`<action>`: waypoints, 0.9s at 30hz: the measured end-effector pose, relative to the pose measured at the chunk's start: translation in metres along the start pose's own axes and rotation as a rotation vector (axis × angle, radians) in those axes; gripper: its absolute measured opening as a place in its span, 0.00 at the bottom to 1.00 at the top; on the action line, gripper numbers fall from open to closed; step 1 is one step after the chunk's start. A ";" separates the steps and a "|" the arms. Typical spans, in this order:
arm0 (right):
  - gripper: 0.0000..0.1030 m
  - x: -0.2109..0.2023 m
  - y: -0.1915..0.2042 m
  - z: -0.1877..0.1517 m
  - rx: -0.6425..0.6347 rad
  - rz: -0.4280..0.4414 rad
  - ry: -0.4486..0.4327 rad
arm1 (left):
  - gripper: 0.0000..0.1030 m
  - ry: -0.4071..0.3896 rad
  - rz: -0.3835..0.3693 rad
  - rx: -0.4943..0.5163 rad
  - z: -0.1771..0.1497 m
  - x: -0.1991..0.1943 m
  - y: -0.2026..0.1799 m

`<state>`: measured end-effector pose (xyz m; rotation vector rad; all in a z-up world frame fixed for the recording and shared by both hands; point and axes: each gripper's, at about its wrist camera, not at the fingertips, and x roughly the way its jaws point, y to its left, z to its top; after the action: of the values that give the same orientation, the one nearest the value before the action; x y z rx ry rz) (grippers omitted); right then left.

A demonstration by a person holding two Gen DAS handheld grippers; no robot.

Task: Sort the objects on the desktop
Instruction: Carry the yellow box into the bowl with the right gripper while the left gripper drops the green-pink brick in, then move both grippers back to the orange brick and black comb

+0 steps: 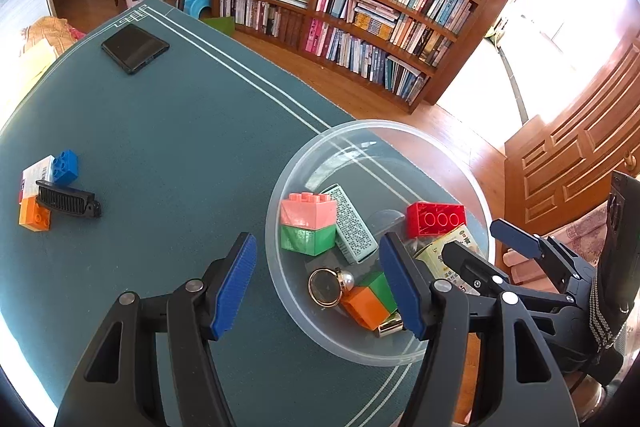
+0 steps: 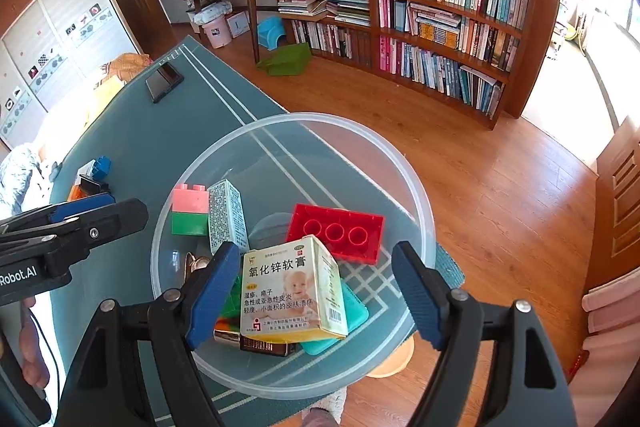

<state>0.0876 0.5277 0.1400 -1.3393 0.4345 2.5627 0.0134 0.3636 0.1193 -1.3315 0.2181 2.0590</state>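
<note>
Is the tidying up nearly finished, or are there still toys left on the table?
Mostly done: the clear bowl already holds the red block, pink-and-green block, ointment box and more. Both the left gripper and right gripper are open and empty. Still out on the table: blue block, orange block, black clip, white box and phone.

Translucent plastic bowl (image 2: 416, 187), glossy plastic bricks (image 2: 336, 233), matt cloth mat (image 1: 180, 131)
</note>
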 end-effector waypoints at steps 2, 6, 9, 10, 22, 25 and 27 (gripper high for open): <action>0.79 0.000 0.003 0.000 -0.006 0.005 0.000 | 0.65 0.003 0.009 -0.013 -0.002 0.000 0.006; 0.79 0.001 0.010 0.001 -0.020 0.016 0.000 | 0.65 0.004 0.025 -0.036 -0.006 -0.002 0.016; 0.79 0.001 0.017 0.001 -0.032 0.024 -0.002 | 0.65 0.005 0.035 -0.055 -0.010 -0.004 0.025; 0.79 0.001 0.020 0.001 -0.036 0.027 -0.002 | 0.65 0.005 0.038 -0.063 -0.011 -0.004 0.029; 0.79 0.005 0.069 0.006 -0.115 0.068 -0.005 | 0.65 0.012 0.079 -0.161 -0.029 -0.016 0.083; 0.79 0.009 0.082 0.007 -0.134 0.082 0.001 | 0.65 0.010 0.093 -0.191 -0.033 -0.020 0.099; 0.79 0.011 0.092 0.008 -0.147 0.092 0.006 | 0.65 0.009 0.102 -0.213 -0.037 -0.023 0.111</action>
<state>0.0458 0.4454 0.1499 -1.4062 0.3212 2.7129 -0.0207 0.2513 0.0991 -1.4832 0.0727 2.2116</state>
